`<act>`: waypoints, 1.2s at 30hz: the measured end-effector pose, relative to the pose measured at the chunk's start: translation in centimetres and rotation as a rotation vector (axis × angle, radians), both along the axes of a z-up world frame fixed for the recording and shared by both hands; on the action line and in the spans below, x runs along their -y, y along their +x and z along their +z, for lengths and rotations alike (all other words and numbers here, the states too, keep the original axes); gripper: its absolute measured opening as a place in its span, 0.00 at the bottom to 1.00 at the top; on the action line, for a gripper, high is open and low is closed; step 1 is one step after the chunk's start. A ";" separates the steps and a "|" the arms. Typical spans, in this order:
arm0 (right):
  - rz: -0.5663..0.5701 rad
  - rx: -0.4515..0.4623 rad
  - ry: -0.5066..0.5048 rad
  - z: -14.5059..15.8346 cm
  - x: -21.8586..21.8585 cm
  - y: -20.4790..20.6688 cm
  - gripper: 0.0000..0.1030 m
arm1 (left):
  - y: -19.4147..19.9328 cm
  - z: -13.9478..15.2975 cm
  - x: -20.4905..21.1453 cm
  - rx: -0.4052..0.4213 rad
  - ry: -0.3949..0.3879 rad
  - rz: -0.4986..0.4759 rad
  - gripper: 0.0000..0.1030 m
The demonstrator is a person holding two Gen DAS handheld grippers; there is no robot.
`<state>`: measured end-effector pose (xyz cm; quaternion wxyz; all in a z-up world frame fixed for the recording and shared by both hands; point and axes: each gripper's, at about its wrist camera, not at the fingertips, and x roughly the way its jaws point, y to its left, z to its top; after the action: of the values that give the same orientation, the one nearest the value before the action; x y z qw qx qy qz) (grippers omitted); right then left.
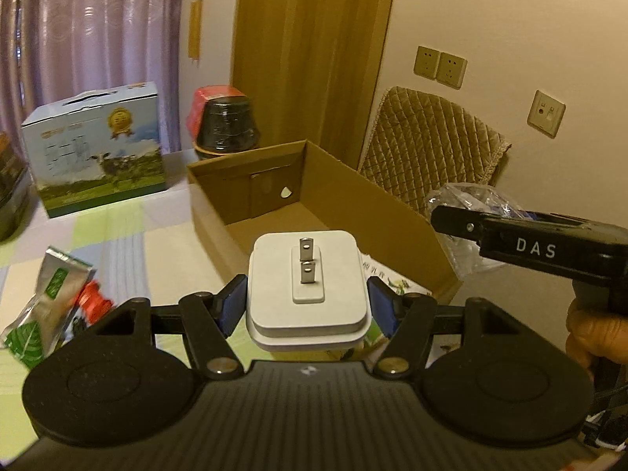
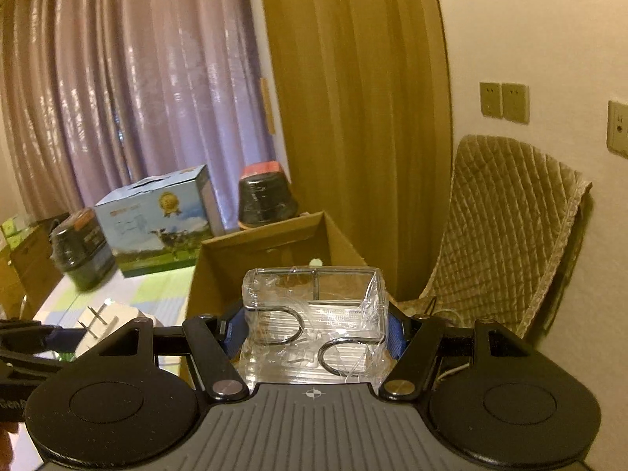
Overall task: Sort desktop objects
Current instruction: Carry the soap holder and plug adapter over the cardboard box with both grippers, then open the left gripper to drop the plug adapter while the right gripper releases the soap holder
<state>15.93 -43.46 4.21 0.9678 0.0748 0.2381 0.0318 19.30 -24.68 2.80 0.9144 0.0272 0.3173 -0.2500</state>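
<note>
My left gripper [image 1: 308, 304] is shut on a white plug adapter [image 1: 308, 294], its two metal prongs facing up, held above the table just short of the open cardboard box [image 1: 333, 204]. The right gripper [image 2: 314, 331] is shut on a clear plastic packet [image 2: 314, 329] with metal hooks inside, held over the near end of the cardboard box [image 2: 274, 247]. In the left wrist view the right gripper [image 1: 451, 219] reaches in from the right with the crinkled clear packet [image 1: 471, 200]. The adapter [image 2: 106, 324] shows at the left of the right wrist view.
On the checked tablecloth [image 1: 117, 235] lie a silver-green foil pouch [image 1: 43, 310] and a red item [image 1: 92, 302] at the left. A blue milk carton [image 1: 98, 149] and a black jar [image 1: 225, 125] stand behind. A quilted chair back [image 1: 431, 149] is beyond the box.
</note>
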 end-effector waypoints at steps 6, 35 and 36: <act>-0.003 -0.014 0.027 -0.7 1.3 2.2 0.62 | 2.1 -0.9 2.1 -0.011 0.006 -0.016 0.59; 0.031 -0.053 0.056 -2.0 0.1 4.6 0.62 | 4.2 -1.2 -3.7 0.020 -0.029 0.106 0.75; 0.035 -0.056 0.057 -2.1 -0.1 4.8 0.62 | 4.1 -1.2 -4.0 0.018 -0.030 0.111 0.75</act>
<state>20.71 -43.36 2.14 0.9576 0.0990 0.2652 0.0535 23.40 -20.70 1.56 0.9299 -0.0021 0.3063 -0.2035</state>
